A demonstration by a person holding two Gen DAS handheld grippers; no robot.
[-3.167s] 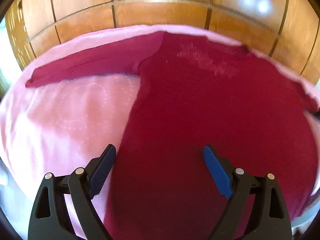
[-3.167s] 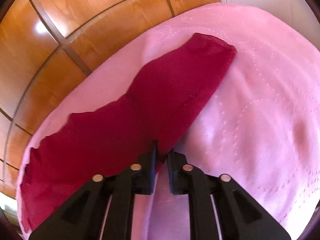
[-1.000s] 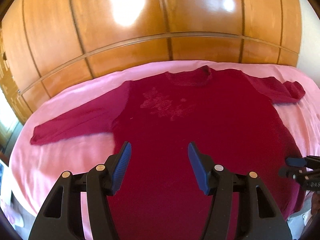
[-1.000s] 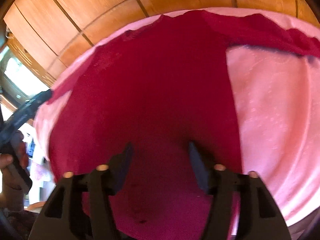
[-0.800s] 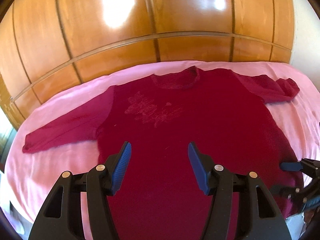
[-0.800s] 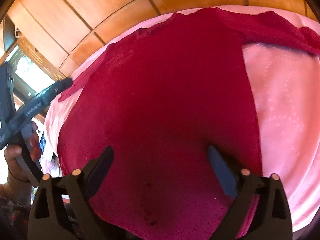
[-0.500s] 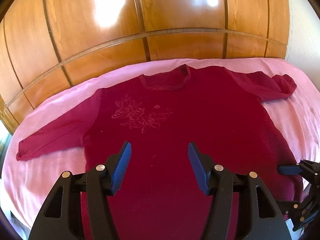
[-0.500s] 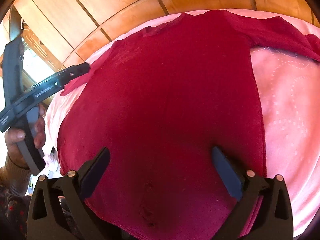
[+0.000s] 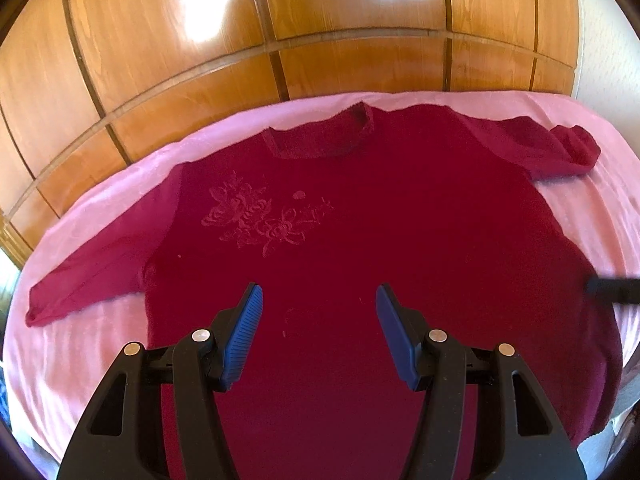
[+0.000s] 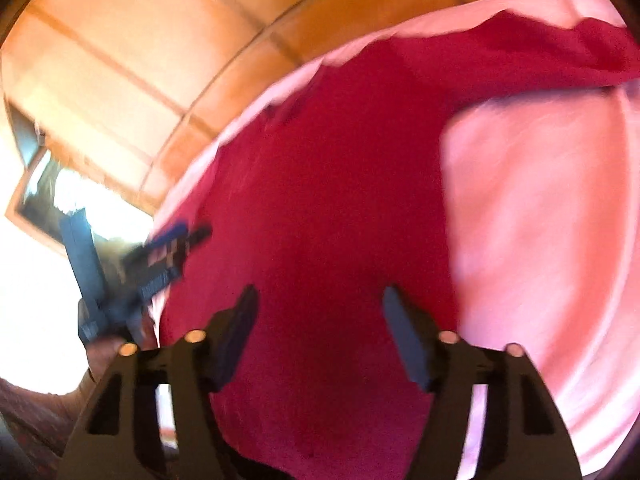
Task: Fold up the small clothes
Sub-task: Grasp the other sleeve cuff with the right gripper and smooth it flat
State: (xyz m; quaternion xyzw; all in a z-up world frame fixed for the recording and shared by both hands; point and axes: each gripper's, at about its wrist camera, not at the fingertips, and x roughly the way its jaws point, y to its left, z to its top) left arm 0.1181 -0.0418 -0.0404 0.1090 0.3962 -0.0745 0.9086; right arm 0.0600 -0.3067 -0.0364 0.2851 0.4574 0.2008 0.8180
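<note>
A dark red long-sleeved sweater (image 9: 360,208) with a flower pattern on its chest lies flat, front up, on a pink bedspread (image 9: 80,344). Its neck points to the far side and both sleeves are spread out. My left gripper (image 9: 318,316) is open and empty above the sweater's lower middle. My right gripper (image 10: 318,316) is open and empty above the sweater (image 10: 320,200) near its right side; this view is blurred. The left gripper also shows in the right wrist view (image 10: 160,256), at the left. A dark fingertip of the right gripper (image 9: 612,290) shows at the right edge of the left wrist view.
A wooden panelled wardrobe (image 9: 280,40) stands right behind the bed. Bare pink bedspread (image 10: 540,240) lies to the right of the sweater. A bright window (image 10: 48,208) is off to the left.
The right gripper let go of the right sleeve, opened and came back over the sweater's lower part. The left gripper pulled back and up, centring on the sweater. The right view is now blurred by movement.
</note>
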